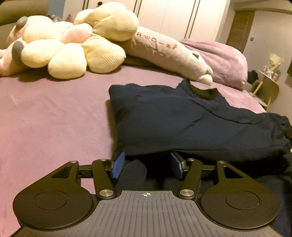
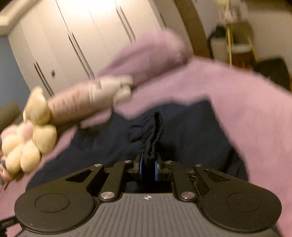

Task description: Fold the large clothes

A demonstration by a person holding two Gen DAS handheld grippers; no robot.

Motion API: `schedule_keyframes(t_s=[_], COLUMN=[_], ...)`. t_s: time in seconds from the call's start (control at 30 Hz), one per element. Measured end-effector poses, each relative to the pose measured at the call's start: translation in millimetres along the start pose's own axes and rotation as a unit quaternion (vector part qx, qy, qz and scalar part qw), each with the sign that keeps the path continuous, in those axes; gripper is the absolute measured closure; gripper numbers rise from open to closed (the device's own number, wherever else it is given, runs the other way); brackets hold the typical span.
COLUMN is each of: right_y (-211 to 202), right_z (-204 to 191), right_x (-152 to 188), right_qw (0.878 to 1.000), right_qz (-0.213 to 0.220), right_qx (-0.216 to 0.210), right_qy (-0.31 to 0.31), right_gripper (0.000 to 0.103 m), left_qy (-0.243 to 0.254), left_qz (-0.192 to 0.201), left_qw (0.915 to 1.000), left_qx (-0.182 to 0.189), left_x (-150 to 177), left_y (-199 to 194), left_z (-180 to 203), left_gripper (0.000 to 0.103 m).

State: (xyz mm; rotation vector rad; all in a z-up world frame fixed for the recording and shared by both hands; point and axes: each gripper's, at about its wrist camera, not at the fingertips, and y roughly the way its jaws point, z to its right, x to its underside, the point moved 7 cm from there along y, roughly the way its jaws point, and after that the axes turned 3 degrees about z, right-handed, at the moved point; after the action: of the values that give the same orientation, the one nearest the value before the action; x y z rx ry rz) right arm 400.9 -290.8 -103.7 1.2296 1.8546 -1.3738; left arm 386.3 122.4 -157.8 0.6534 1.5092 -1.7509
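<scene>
Clothes first: you have one big dark blue garment [image 1: 191,124] lying on the purple bed [image 1: 45,118]. It sits toward the right side of the bed, just in front of the long plush toy. It is already folded over into a thick, flat pile, and its near edge hangs over your left gripper.

Count the soft toys. You can see one yellow flower cushion [image 1: 73,47] with many fat petals, one long pale plush toy [image 1: 169,52] with writing on it, and one pink plush [image 1: 11,54] at the far left. One purple pillow [image 1: 219,58] lies behind the long toy. One small side table [image 1: 268,85] stands past the bed on the right. White wardrobe doors [image 1: 173,16] fill the back wall.

Your left gripper [image 1: 147,165] sits low and level, right at the near edge of the garment. Its two blue pads [image 1: 118,165] are spread wide apart, and dark cloth lies loosely between them. They are not squeezing it.

Your right gripper [image 2: 148,166] is tilted, so the room looks slanted and blurry in its view. Its pads are pressed close together, pinching a bunched, ribbed edge of the garment [image 2: 152,134]. That bunch sticks up from between the fingers. The rest of the blue cloth spreads out below it on the bed [image 2: 255,109].
</scene>
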Motion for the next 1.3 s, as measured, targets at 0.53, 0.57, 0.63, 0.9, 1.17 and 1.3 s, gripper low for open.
schedule_keyframes(t_s=[0.53, 0.57, 0.63, 0.9, 1.17, 1.3], right_y=[11, 19, 40, 84, 94, 35], right_z=[-29, -41, -57, -25, -21, 4], right_x=[14, 20, 29, 52, 41, 40], right_qw=[0.996, 0.994, 0.991, 0.981, 0.988, 0.996], right_qz=[0.012, 0.002, -0.019, -0.038, -0.044, -0.064], right_qx=[-0.037, -0.044, -0.042, 0.025, -0.005, -0.057], right_qy=[-0.076, -0.097, -0.123, -0.19, -0.15, 0.013], right_gripper=[0.075, 0.075, 0.075, 0.077, 0.075, 0.053], left_qy=[0.021, 0.031, 0.048, 0.094, 0.088, 0.078], left_qz=[0.063, 0.062, 0.054, 0.048, 0.038, 0.047], left_qw=[0.9976, 0.9973, 0.9972, 0.9942, 0.9953, 0.9958], left_qx=[0.023, 0.023, 0.019, -0.024, -0.006, 0.013], left_x=[-39, -37, -29, -1, -3, 7], left_y=[12, 22, 42, 97, 95, 64], left_z=[63, 70, 78, 83, 74, 69], left_gripper=[0.011, 0.01, 0.009, 0.002, 0.0, 0.0])
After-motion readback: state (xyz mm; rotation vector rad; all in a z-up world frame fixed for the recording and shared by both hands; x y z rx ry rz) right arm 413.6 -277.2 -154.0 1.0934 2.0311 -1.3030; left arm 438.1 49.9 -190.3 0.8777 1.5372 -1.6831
